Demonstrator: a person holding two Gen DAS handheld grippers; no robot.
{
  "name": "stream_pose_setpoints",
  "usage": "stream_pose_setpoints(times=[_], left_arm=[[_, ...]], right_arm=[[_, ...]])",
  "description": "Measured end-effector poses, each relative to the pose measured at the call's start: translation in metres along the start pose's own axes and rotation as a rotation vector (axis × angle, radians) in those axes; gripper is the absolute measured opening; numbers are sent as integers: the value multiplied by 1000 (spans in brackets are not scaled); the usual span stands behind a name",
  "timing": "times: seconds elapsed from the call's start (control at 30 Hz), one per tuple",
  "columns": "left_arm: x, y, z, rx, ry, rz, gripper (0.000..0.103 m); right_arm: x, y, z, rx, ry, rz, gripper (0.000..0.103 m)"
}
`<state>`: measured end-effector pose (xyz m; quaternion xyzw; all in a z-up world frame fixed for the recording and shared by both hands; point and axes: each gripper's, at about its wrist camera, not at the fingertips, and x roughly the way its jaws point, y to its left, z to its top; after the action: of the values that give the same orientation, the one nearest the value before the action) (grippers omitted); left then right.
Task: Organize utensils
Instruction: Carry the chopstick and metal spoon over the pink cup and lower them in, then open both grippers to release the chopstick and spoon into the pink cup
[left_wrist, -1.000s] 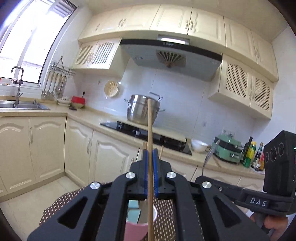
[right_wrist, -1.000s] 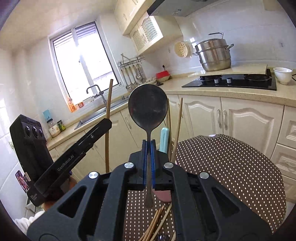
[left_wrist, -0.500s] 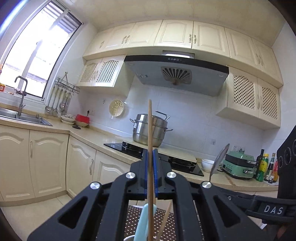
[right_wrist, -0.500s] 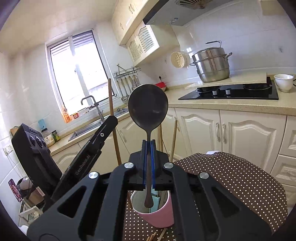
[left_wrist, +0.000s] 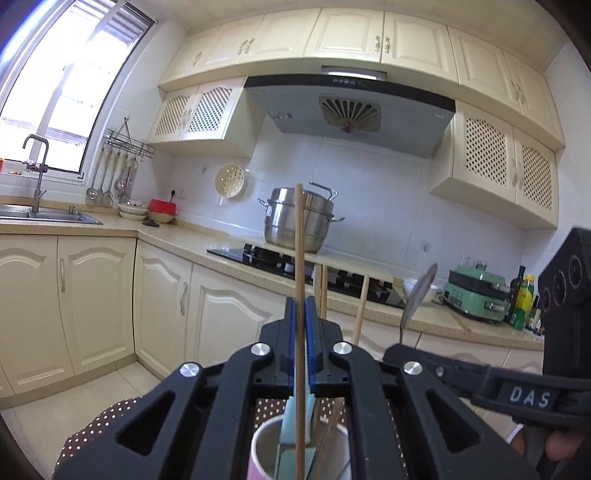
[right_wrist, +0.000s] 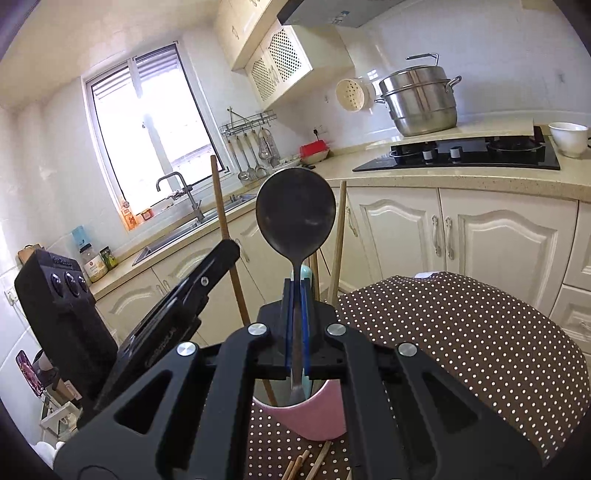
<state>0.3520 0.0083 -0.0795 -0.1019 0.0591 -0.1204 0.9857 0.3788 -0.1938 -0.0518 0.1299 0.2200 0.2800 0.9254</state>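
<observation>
Both hands are dropping versus a second back. In the left wrist view the pink cup is now coming into frame at 6 o'clock, right under the jaws; before, only a sliver of its rim was showing there. In the right wrist view the cup is now sitting directly below the jaws, where a second ago loose chopsticks were lying.

I'm seeing the left gripper clamped together on a single wooden chopstick, blue pads pressing it from both sides. The stick is standing upright, top end pointing to 12, lower end running down into the cup mouth. I can't tell if its tip is touching the bottom.

The right gripper is pinched tight on the spoon, gripping the thin handle just under the bowl. The dark bowl is pointing up at 12; the handle end is hanging inside the cup rim.

Already standing in the cup: a pale teal utensil and a few more chopsticks, leaning toward 1 o'clock in the right view.

The cup is resting on the brown polka-dot tablecloth. A few loose chopsticks are lying on the cloth at 6 o'clock of the cup, right view, apart from it.

The left gripper body is showing at 9 o'clock in the right view, its chopstick just beside the spoon, not touching as far as I can see.
</observation>
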Motion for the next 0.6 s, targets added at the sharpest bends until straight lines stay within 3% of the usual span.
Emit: stream_pose_setpoints(times=[0.13, 0.23, 0.33, 0.6], left_arm=[[-10, 1, -9, 17, 54, -9, 7], [-15, 6, -12, 7, 96, -9, 40], [-25, 10, -13, 15, 107, 3, 40], [-47, 27, -10, -32, 163, 1, 58]], right_arm=[[-2, 6, -10, -26, -2, -31, 4], [-2, 7, -16, -27, -3, -46, 4], [1, 5, -20, -22, 7, -65, 4], [5, 11, -30, -42, 20, -112, 4]])
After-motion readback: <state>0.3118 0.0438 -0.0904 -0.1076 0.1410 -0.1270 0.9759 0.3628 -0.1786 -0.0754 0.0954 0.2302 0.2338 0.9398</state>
